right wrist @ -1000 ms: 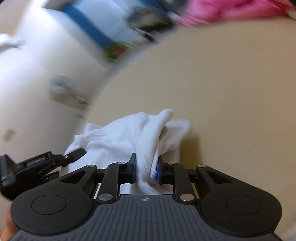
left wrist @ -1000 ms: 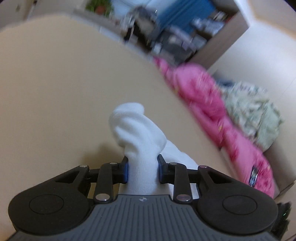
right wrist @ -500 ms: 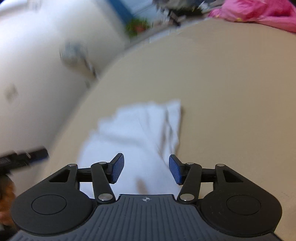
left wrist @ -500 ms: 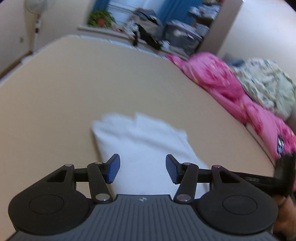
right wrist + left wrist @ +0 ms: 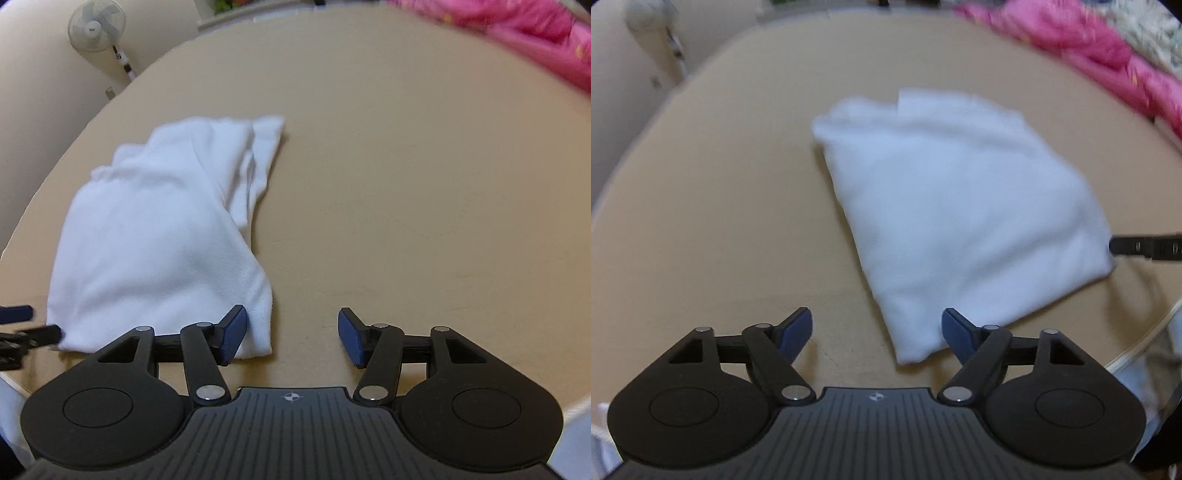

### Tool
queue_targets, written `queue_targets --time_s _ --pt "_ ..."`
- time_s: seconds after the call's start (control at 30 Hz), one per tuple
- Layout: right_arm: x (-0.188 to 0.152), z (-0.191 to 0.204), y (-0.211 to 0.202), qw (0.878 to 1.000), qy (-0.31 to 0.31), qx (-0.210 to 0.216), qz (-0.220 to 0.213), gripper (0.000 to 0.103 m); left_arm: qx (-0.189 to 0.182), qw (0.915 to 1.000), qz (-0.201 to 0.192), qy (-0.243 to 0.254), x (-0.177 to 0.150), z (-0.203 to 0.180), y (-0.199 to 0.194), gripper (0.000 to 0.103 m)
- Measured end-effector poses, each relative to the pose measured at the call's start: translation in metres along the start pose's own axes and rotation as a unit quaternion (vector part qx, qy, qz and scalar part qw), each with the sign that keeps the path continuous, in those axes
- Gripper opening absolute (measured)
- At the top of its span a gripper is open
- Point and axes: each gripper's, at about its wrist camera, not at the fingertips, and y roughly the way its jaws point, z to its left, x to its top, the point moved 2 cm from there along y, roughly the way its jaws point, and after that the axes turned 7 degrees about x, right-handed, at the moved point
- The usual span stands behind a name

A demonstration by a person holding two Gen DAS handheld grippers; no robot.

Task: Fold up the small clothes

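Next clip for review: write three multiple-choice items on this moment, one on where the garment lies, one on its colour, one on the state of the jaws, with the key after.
1. Where does the white garment lie?
A. flat on the tan surface
B. on the pink bedding
C. hanging from a gripper

2. What colour is the garment?
A. pink
B. white
C. blue

3. How do the jaws of the left gripper and right gripper stand?
A. both shut on cloth
B. one shut, one open
C. both open, holding nothing

Key: 1 A, it rests folded on the tan surface; 2 B, the cloth is plain white in both views; 3 C, a wide gap shows between each pair of blue pads.
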Motion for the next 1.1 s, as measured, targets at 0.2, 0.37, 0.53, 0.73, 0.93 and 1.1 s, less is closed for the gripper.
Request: queue_targets --time_s 0.2,0.37,0.53,0.73,0.93,1.1 --pt "-0.018 0.025 -0.077 0.994 -0.034 -0.007 -0.106 0.092 0.058 0.9943 -0.086 -0.024 -0.014 -0.013 -0.081 0.103" --pt "-0.044 0.045 -0.127 0.986 -0.049 -0.014 -0.158 0.094 0.056 0.9909 -0.102 -0.066 -0.022 -0.025 -0.127 0.103" --pt "-0.08 0.064 -0.171 0.979 -0.068 -0.02 -0.192 0.101 0.051 0.9867 -0.121 -0.096 -0.053 -0.033 -0.171 0.103" --pt "-0.11 0.082 -0.181 0.981 -0.072 -0.01 -0.181 0.102 0.047 0.9789 -0.145 -0.136 -0.1 -0.046 -0.181 0.103" --pt "-0.11 0.096 -0.164 0.981 -0.102 -0.018 -0.163 0.102 0.051 0.979 -0.145 -0.134 -0.096 -0.05 -0.167 0.103" --pt "-0.111 0.1 -0.159 0.979 -0.118 -0.029 -0.163 0.102 0.048 0.9804 -0.146 -0.123 -0.095 -0.051 -0.163 0.103"
